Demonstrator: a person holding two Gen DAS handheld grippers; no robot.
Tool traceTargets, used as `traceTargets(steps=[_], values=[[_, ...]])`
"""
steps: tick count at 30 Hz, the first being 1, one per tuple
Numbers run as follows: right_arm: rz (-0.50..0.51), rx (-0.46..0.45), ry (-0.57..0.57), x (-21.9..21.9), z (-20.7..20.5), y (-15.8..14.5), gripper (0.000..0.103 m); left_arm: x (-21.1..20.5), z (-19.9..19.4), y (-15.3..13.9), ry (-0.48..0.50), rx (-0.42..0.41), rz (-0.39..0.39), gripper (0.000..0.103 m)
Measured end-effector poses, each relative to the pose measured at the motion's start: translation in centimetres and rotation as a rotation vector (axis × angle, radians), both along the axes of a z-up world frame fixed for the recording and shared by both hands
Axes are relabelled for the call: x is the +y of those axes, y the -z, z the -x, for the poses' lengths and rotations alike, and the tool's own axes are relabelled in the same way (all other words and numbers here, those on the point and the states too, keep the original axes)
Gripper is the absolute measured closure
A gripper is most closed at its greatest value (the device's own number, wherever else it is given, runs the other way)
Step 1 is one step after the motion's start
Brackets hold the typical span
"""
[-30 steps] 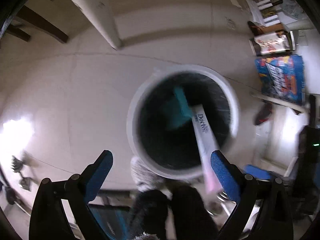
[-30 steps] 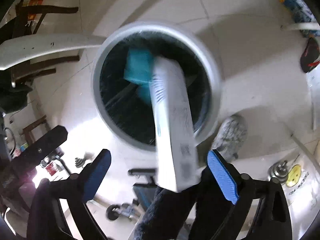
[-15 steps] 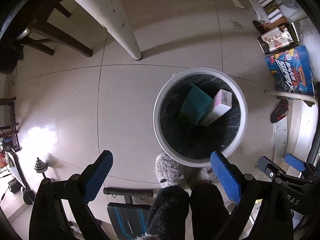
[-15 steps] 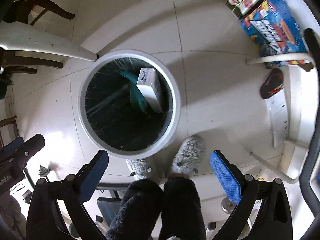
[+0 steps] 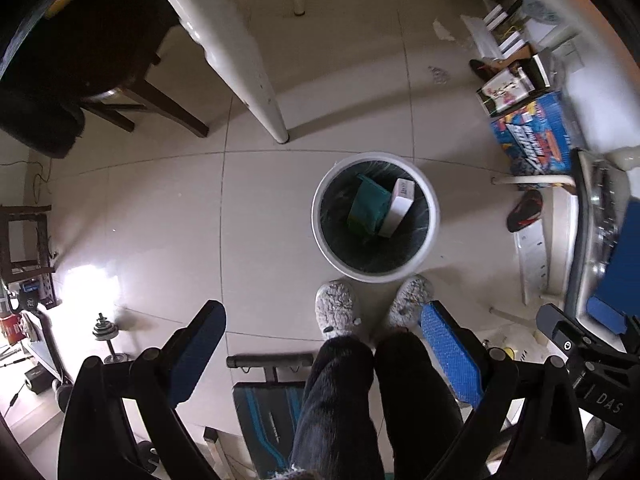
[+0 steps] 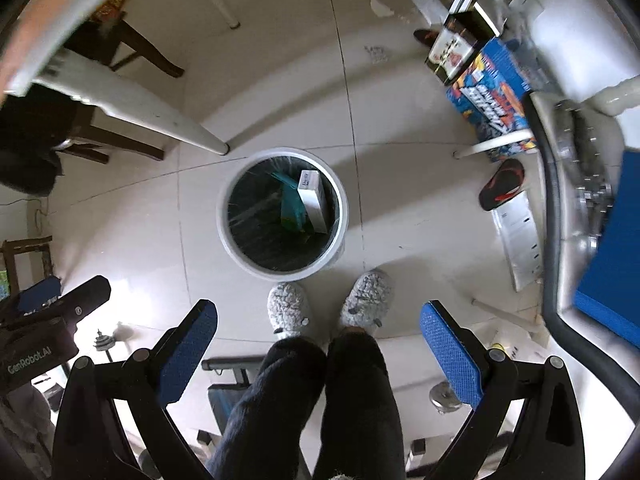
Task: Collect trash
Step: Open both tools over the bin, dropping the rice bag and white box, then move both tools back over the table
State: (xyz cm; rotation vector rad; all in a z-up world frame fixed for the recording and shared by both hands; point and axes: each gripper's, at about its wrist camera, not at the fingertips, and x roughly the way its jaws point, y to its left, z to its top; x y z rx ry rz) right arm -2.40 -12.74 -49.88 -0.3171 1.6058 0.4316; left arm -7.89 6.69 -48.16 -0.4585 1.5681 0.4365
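Nearest the cameras, the left gripper [image 5: 320,344] and the right gripper [image 6: 318,340] both stand with their blue-padded fingers spread wide and nothing between them; neither carries any trash. Just below and ahead of the fingers are the person's dark trouser legs and two fluffy grey slippers [image 5: 336,308], toes pointing at the bin.

Directly beyond the slippers, ahead of both grippers and well below them, stands the white bin [image 5: 430,236] with its dark liner. Inside it a white box [image 5: 400,208] leans against a teal packet [image 5: 368,206]; both lie wholly within the rim. So that part of the job looks done: two pieces are in the bin and both grippers are free for another.

Farther off, ahead and to the right, boxes are stacked near the wall, among them a blue printed carton [image 6: 492,92], with a red and black sandal [image 6: 502,184] on the floor nearer in and a scrap of paper [image 6: 380,6] beyond. Whether any of these counts as trash cannot be told; if so, collecting is still left.
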Motion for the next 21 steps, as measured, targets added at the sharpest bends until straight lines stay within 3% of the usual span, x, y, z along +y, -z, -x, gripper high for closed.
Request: traceTargets(steps=[7,12,15,21], values=[[-0.05,-0.004,0.012,-1.0,1.8,-10.1,0.001,-0.3,1.4,-9.0,0.015,-0.056,-0.013,0.003],[-0.11,0.008,0.066,-0.8,1.5,-15.7,0.001,0.2,0.8,-14.6,0.023,-0.11,-0.082,0.003],[-0.161,0.003,0.113,-0.6,-0.3,-18.6,0.001,0.8,-1.5,-17.8,0.041,-0.173,-0.147,0.003],[-0.177,-0.062,0.13,-0.4,-7.6,-23.6,0.001,1.3,-7.9,-21.1,0.068,-0.231,-0.29,0.0]])
